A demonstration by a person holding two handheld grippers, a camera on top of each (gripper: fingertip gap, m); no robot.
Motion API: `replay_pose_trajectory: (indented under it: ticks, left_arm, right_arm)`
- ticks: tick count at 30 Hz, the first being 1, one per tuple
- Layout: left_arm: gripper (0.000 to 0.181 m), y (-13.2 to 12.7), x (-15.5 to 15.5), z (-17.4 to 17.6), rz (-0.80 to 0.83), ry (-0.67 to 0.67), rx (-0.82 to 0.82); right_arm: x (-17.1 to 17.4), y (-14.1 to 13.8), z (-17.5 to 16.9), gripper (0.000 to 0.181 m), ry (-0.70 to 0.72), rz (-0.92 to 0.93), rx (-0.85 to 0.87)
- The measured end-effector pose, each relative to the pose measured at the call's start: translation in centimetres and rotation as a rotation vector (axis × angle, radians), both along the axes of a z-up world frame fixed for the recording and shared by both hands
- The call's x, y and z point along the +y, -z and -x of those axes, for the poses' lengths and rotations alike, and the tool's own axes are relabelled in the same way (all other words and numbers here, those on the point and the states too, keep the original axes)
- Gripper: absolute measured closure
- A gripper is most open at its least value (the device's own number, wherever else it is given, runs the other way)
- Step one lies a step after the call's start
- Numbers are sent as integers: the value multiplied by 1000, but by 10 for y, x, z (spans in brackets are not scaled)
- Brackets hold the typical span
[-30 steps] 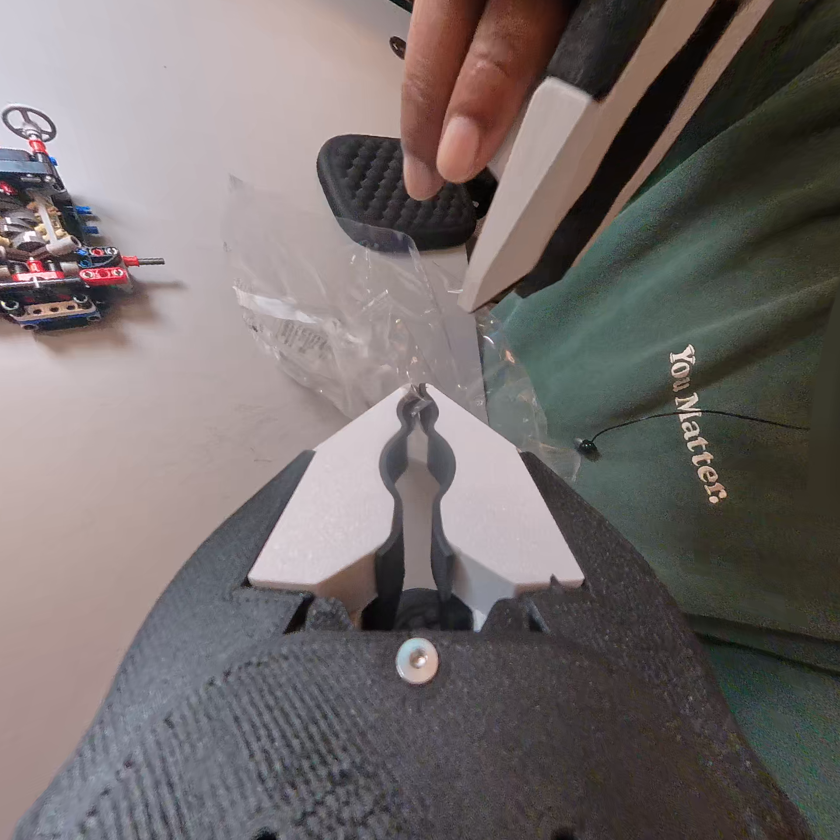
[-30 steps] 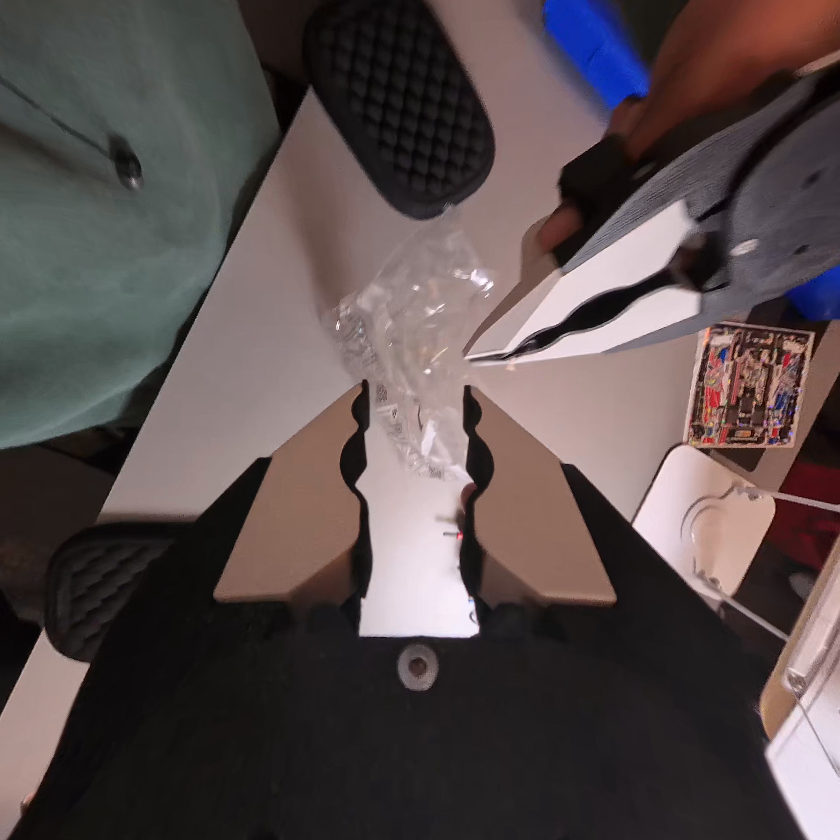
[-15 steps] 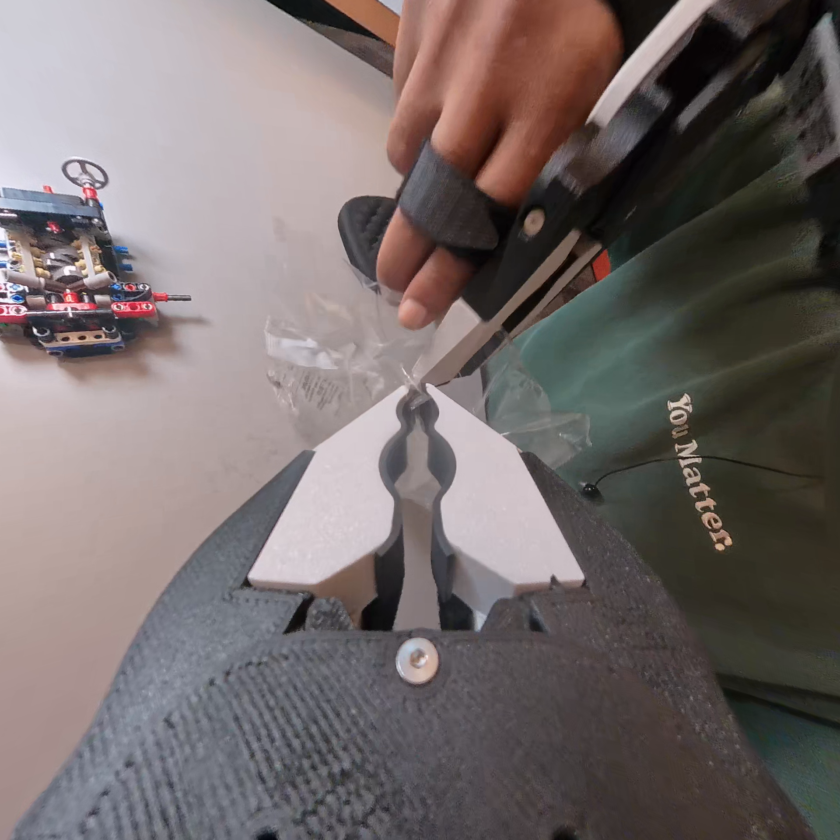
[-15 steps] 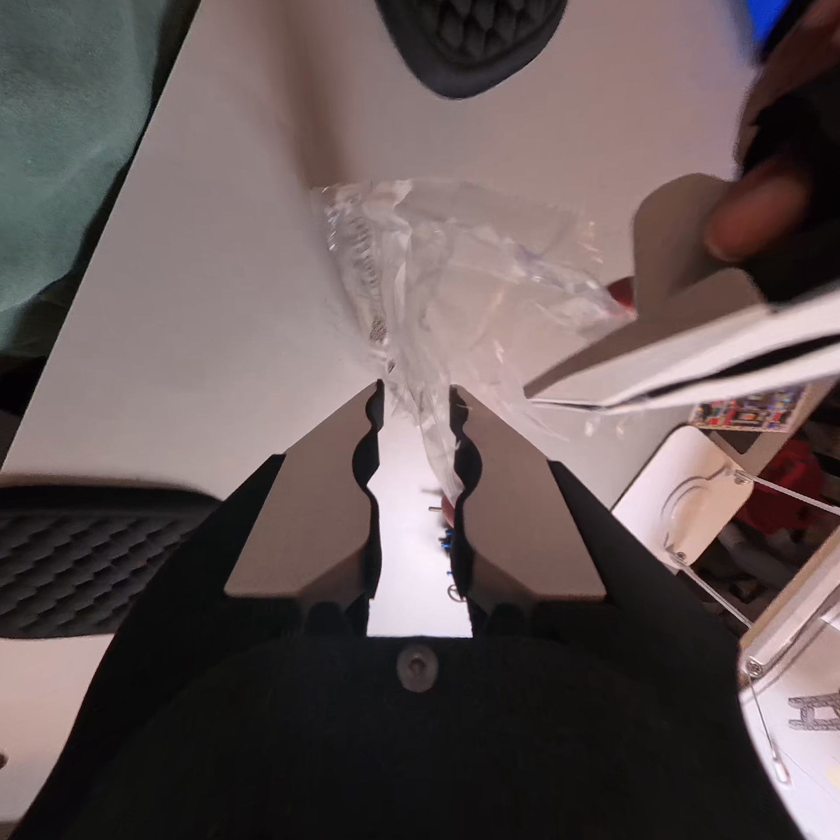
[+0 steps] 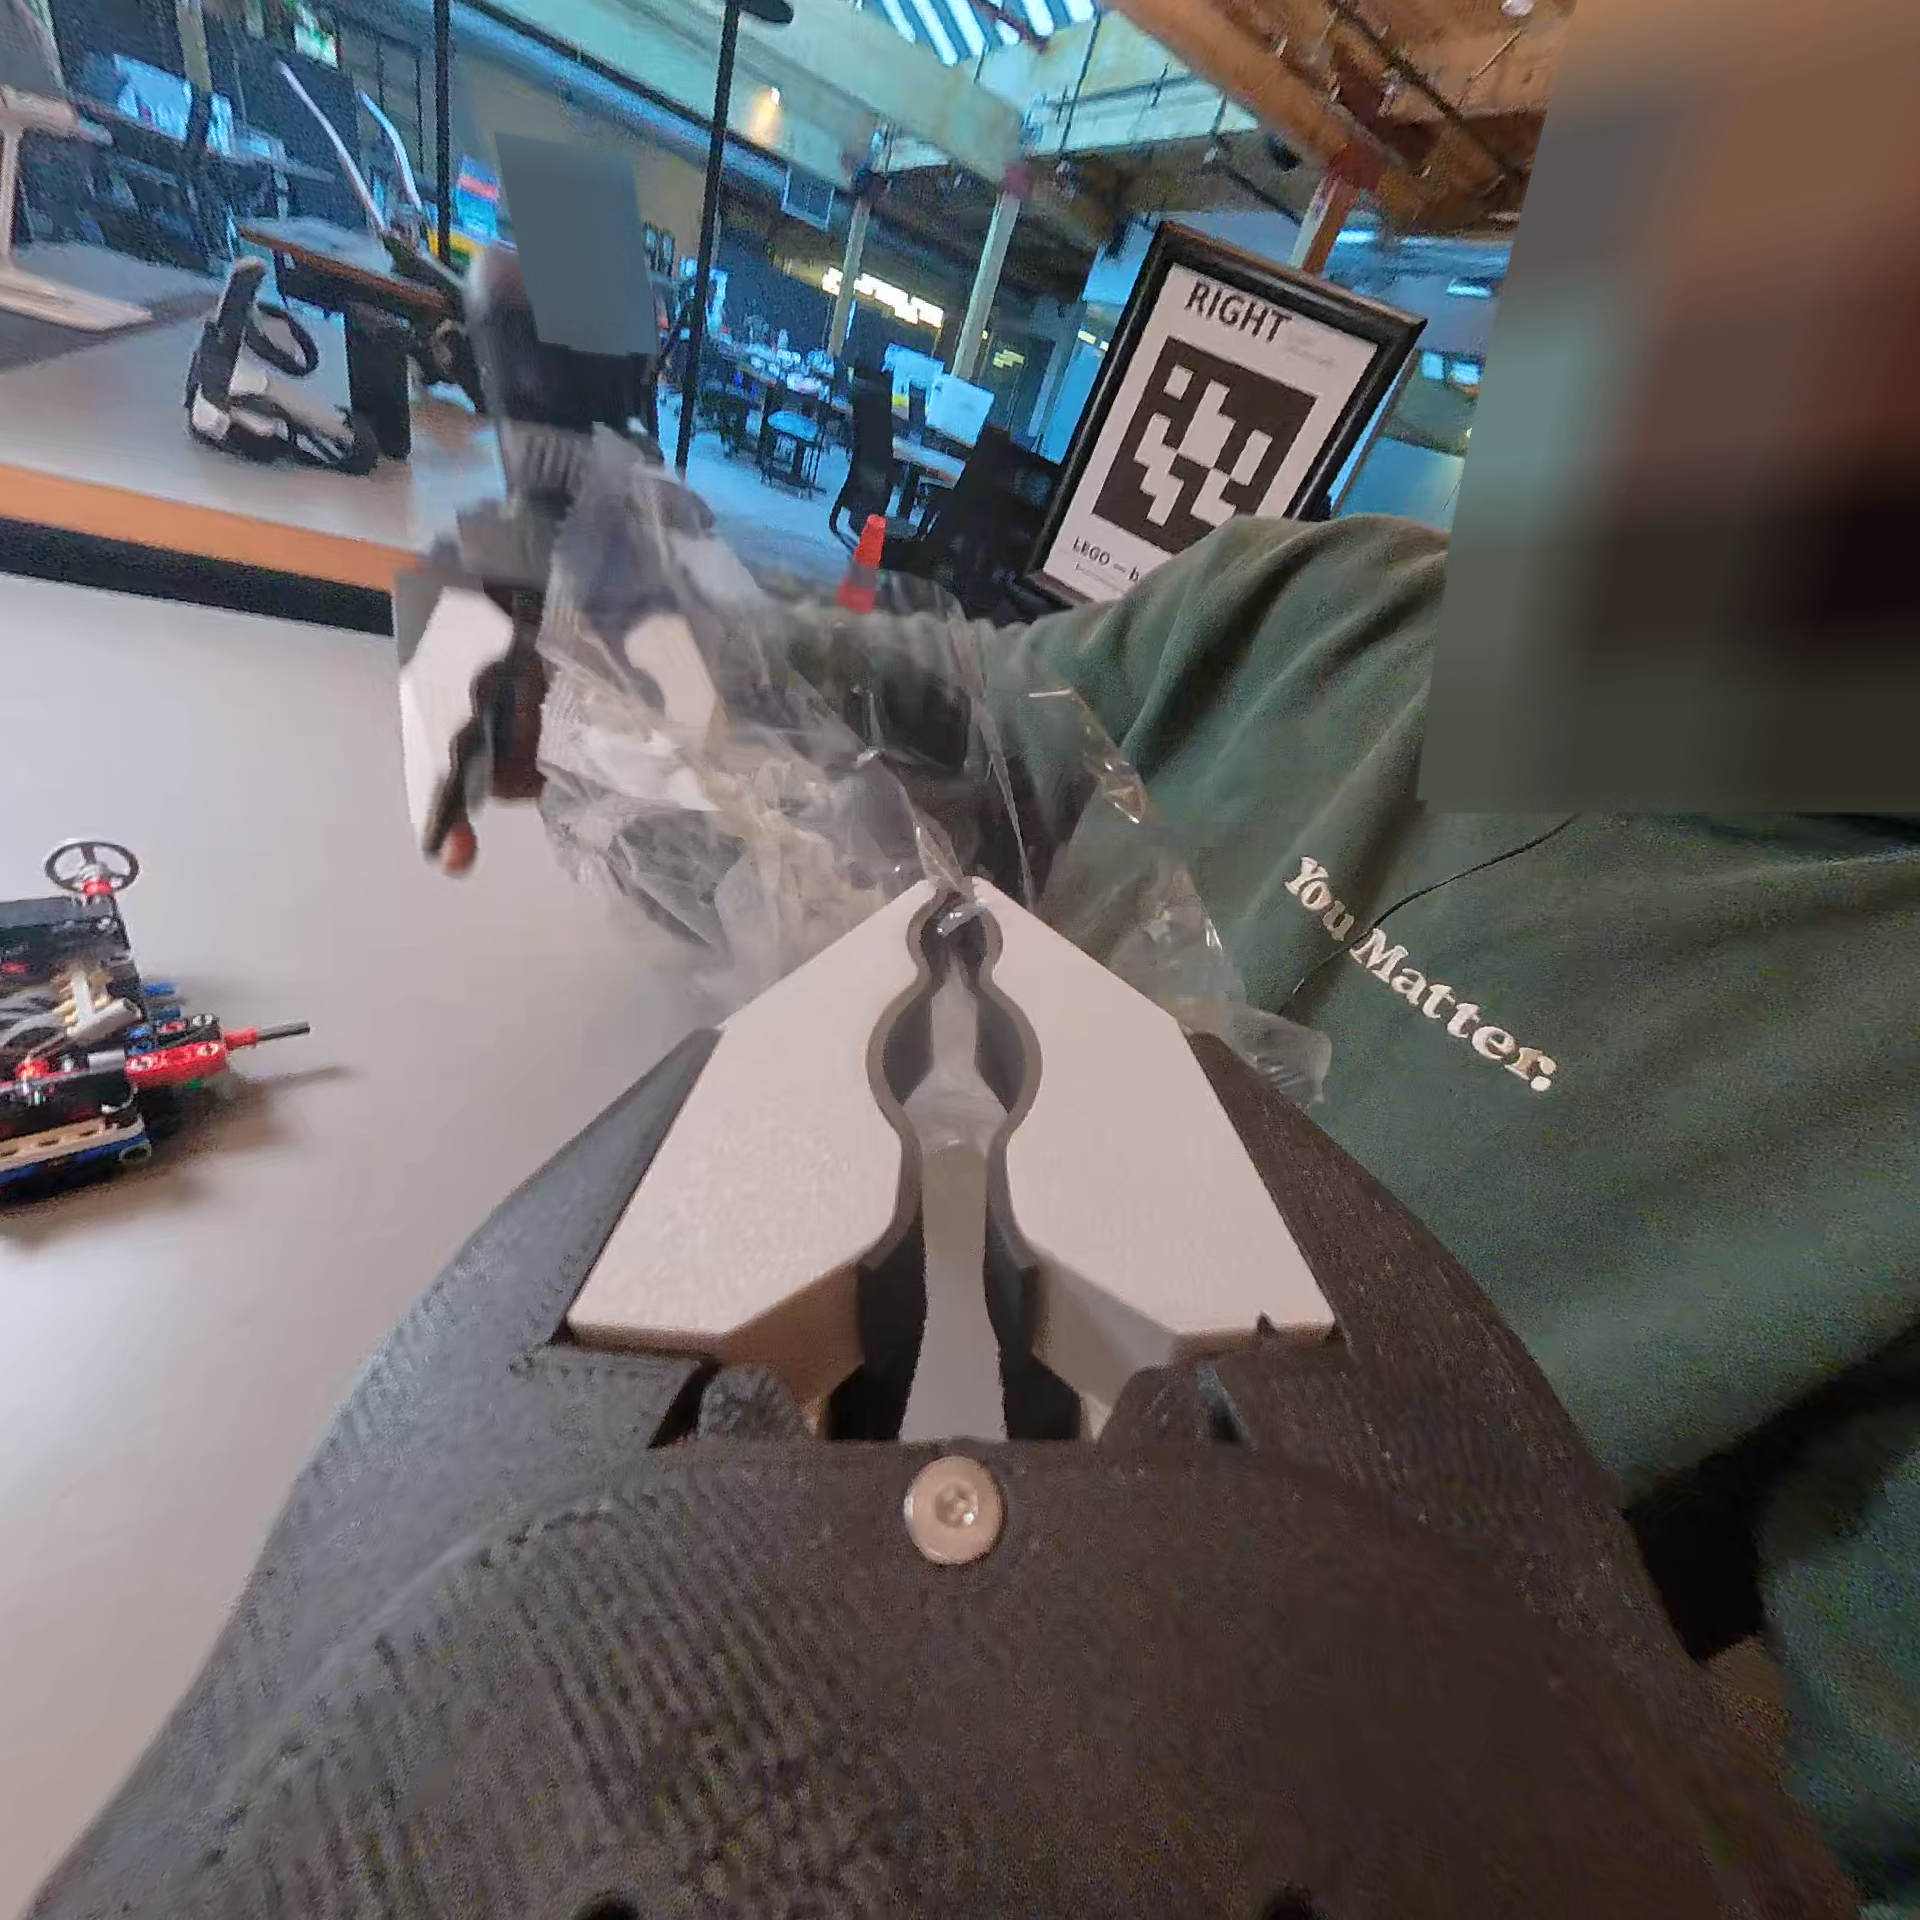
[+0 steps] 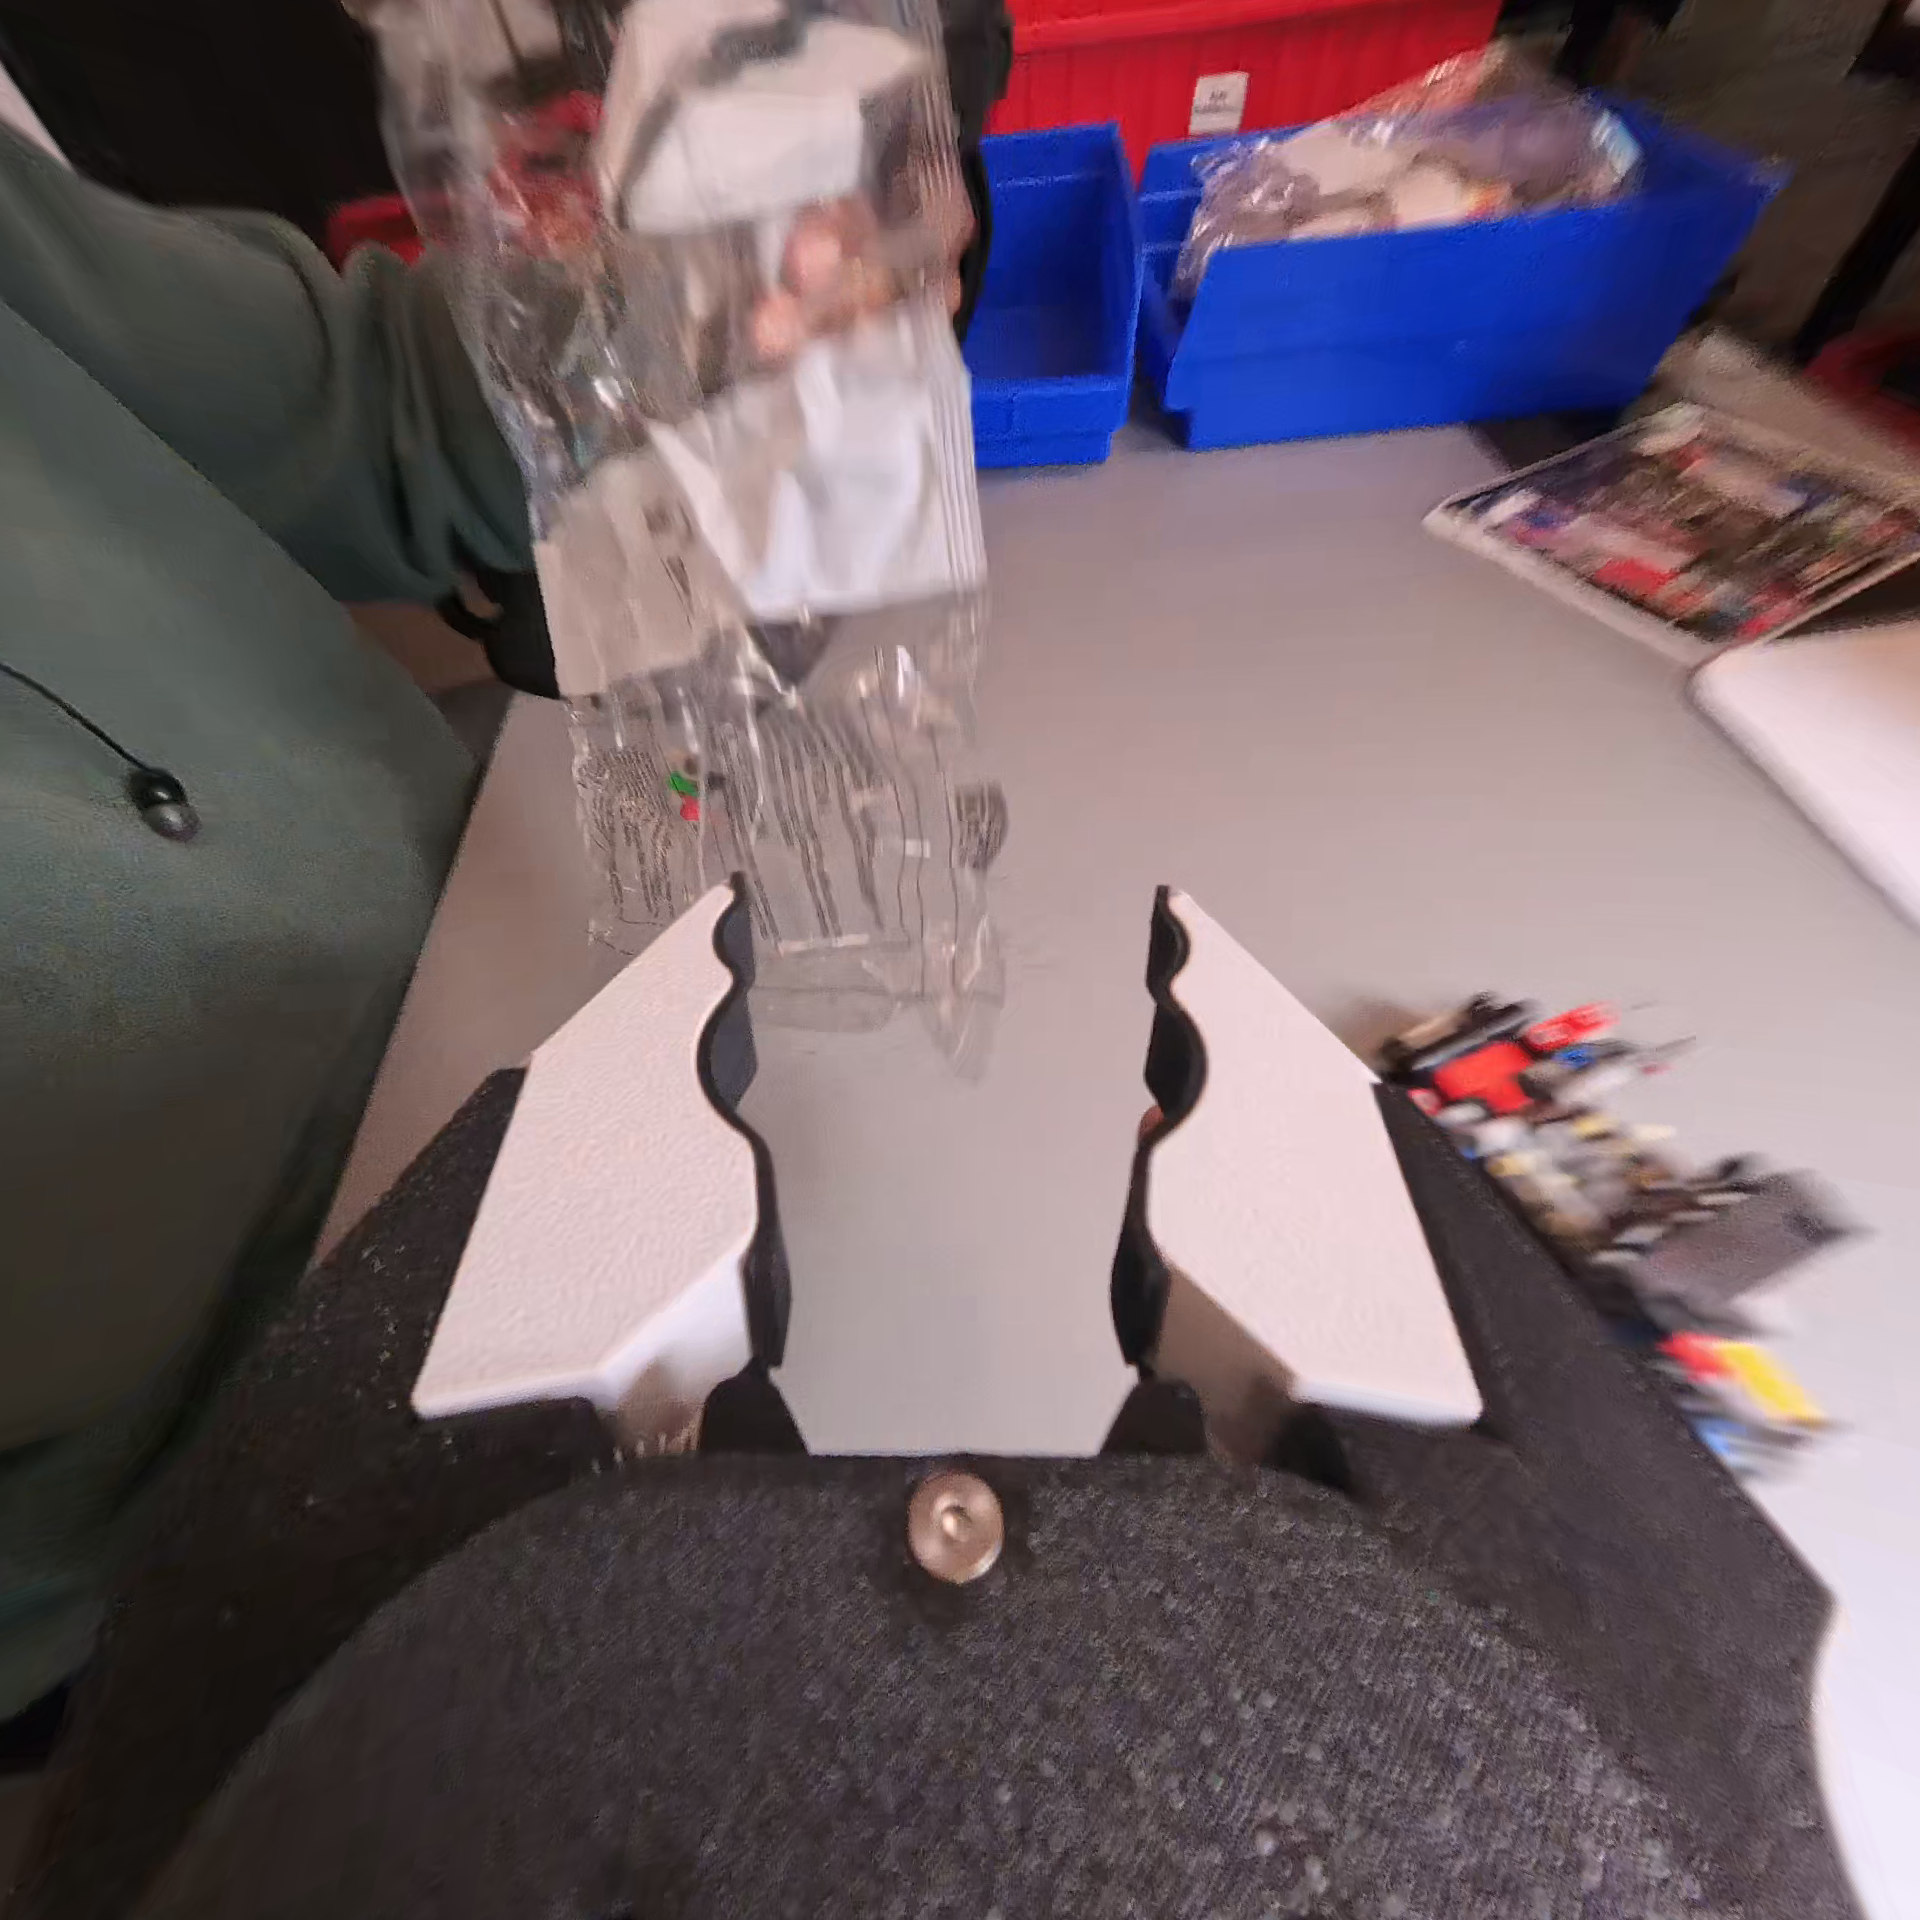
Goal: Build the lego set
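Observation:
My left gripper [image 5: 956, 920] is shut on a corner of a clear plastic bag [image 5: 748, 790] and holds it up above the grey table [image 5: 312, 1299]. In the right wrist view the bag [image 6: 769, 540] hangs crumpled, its lower end just beyond the left fingertip of my right gripper [image 6: 951, 899]. That gripper is wide open and holds nothing. A partly built lego model [image 5: 83, 1049] with a small steering wheel stands on the table at the far left. A pile of loose lego parts [image 6: 1558, 1132] lies to the right of the right gripper, blurred.
Two blue bins [image 6: 1455, 270] stand at the table's far edge, one holding bagged parts. An instruction booklet [image 6: 1704, 520] and a white tray [image 6: 1829, 748] lie at the right. A framed marker sign [image 5: 1216, 416] stands behind. The person's green sweatshirt [image 5: 1558, 1039] is close by. The gap from one gripper's tips to the other's is roughly 15 cm.
The left gripper has lifted the bag off the table. The right gripper has opened wide and drawn back from the bag. Both views have tilted up.

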State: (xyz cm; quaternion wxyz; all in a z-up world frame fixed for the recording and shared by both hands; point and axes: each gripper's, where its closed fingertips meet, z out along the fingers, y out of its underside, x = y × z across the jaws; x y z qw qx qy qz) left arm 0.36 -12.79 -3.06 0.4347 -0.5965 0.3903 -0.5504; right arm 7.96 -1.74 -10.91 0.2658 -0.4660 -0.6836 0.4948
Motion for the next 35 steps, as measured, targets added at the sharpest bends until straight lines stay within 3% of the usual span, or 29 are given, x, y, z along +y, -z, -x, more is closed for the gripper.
replay_pose_trajectory:
  ticks: [2, 4, 7, 10, 13, 16, 22, 27, 35]
  left_arm:
    - [181, -3, -2, 0, -24, -6, -36]
    - [181, -6, -4, 1, -48, -19, -75]
    - [181, -10, -4, 5, -71, -55, -128]
    - [179, -7, 11, 17, -87, -216, -117]
    - [174, 15, 39, 31, -41, -446, -6]
    - [167, 41, 68, 50, 36, -672, 88]
    - [167, 54, 71, 37, 19, -695, 123]
    - [170, 45, 63, 30, 0, -741, 67]
    - [158, 40, 66, 77, -174, -1158, 100]
  right_arm:
    - [-17, 13, 5, 103, -39, 217, 28]
    - [-35, 7, 9, 124, -92, 382, 106]
    - [-48, -1, 11, 175, -102, 342, 166]
    - [-26, -30, -5, 181, -60, 300, 235]
    - [20, -39, -26, 181, 74, 246, 132]
    - [70, -52, -52, 181, 246, 311, 13]
    - [193, -68, -114, 181, 517, 343, -144]
    - [310, -26, -157, 181, 781, 290, -371]
    - [452, 51, -176, 181, 1095, -93, -564]
